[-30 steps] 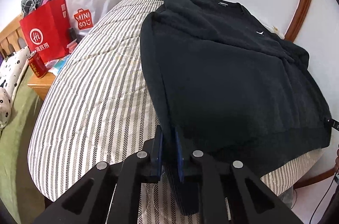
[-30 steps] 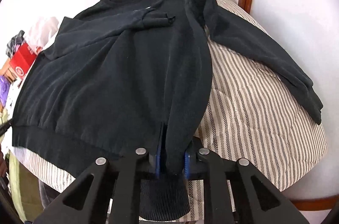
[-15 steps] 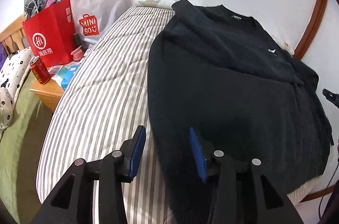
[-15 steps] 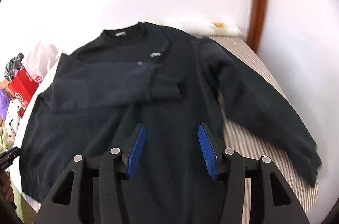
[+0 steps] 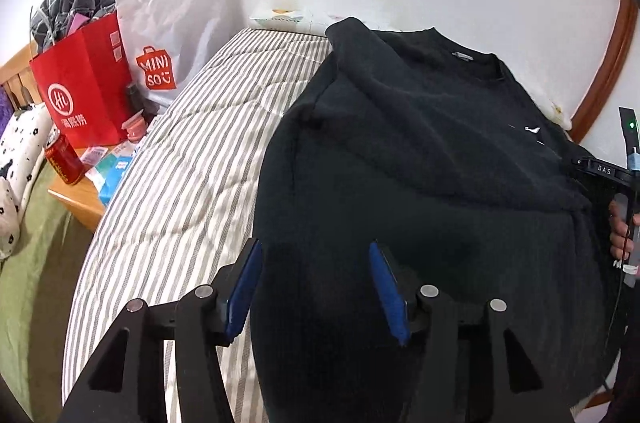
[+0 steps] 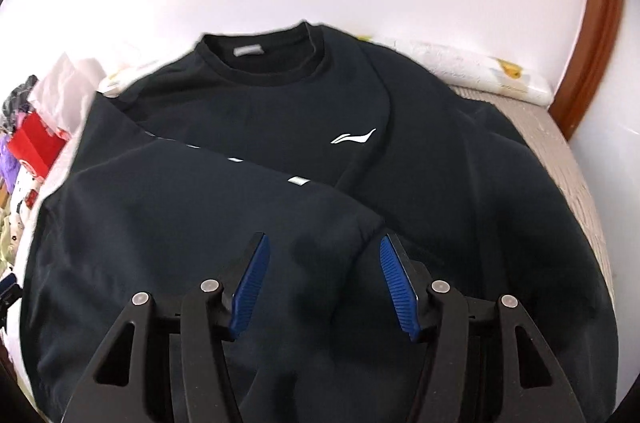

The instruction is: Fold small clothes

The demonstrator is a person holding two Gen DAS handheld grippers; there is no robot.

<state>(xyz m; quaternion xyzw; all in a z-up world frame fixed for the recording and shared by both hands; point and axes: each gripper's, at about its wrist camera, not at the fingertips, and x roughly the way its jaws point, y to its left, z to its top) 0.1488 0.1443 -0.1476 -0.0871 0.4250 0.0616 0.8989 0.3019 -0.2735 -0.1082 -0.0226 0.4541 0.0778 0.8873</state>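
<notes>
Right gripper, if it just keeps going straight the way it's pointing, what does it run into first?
Most likely the black sweatshirt. The right gripper points down at it with its jaws opening and nothing clamped, over the sleeve folded across the chest. How far above the cloth it is can't be told.

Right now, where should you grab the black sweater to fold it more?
Probably the bottom hem of the sweater, from the near edge of the bed. One sleeve is already folded across the chest, and the hem lies flat and free, closest to both grippers.
</notes>
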